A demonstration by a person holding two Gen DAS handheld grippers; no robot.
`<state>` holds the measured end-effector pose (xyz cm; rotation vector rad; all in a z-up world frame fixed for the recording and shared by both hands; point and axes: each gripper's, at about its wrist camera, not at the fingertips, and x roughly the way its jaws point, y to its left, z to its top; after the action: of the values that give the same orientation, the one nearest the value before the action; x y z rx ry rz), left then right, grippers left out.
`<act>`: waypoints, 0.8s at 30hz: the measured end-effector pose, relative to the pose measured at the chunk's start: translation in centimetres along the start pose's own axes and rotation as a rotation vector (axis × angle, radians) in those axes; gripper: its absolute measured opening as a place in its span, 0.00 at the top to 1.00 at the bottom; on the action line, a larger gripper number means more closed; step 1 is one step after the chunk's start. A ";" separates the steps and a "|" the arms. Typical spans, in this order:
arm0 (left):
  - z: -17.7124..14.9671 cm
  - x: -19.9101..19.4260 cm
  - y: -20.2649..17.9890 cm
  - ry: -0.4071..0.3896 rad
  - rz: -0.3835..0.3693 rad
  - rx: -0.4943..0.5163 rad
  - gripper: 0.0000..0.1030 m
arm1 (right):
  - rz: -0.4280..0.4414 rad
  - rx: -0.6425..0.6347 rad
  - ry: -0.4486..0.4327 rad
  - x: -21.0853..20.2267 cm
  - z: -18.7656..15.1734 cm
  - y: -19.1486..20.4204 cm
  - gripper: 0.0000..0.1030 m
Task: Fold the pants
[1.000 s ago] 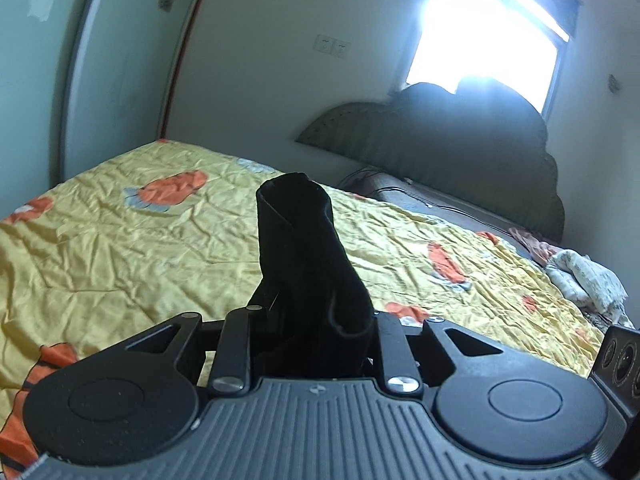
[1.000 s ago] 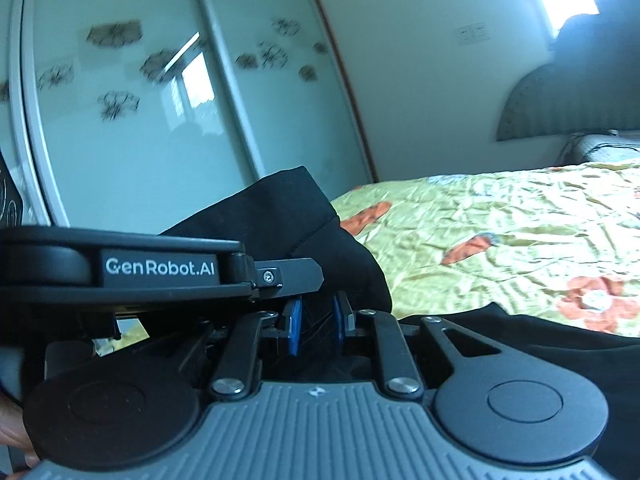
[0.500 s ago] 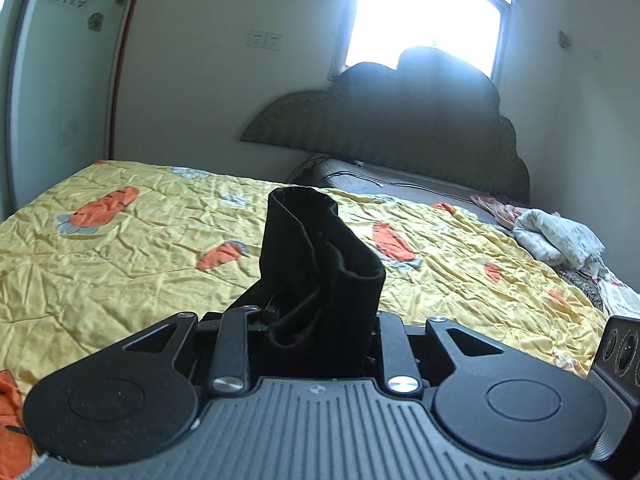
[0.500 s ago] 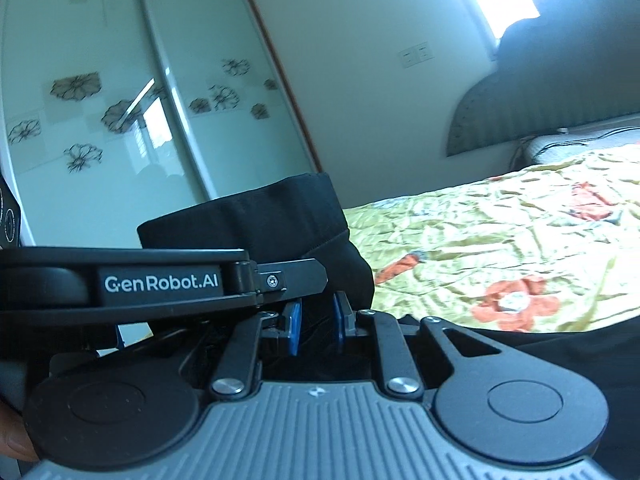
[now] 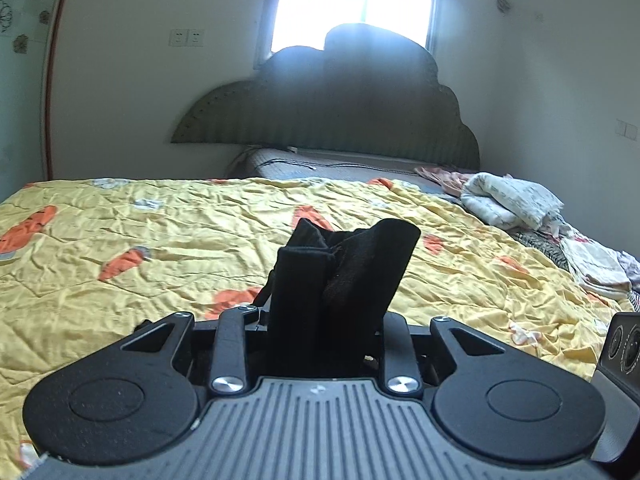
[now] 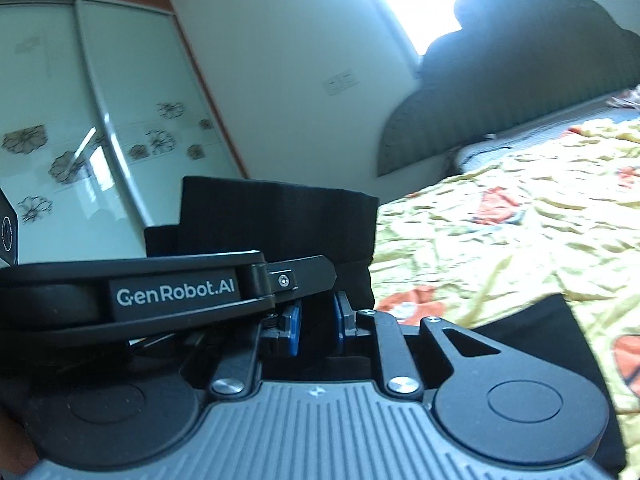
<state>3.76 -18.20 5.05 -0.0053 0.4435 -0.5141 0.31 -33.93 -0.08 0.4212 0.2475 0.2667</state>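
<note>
Both my claws carry the black pants (image 5: 344, 280) above the yellow carrot quilt (image 5: 160, 240): left gripper (image 5: 324, 320) easing open around a thick bunch, right gripper (image 6: 316, 330) pinched narrow on fabric. Loosening early could spill the bunch and spoil the fold.

We are seeing daylight entering through the window (image 5: 356, 4), which is overexposing to pure white and casting haze over the headboard (image 5: 332, 100) beneath it. The bedspread (image 5: 160, 240) is rendering bright and sharp in the left wrist view. The right wrist view is showing motion blur across the wardrobe doors (image 6: 80, 128). Fisheye distortion is bending the walls and darkening the frame corners.
</note>
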 end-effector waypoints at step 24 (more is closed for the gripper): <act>-2.8 7.2 -6.1 0.091 -0.059 0.077 0.67 | -0.157 0.082 0.027 -0.7 -1.3 -6.9 0.84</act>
<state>5.34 -26.70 0.29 0.0797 0.5133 -0.5909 0.66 -39.70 -4.07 0.4767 0.3169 0.1082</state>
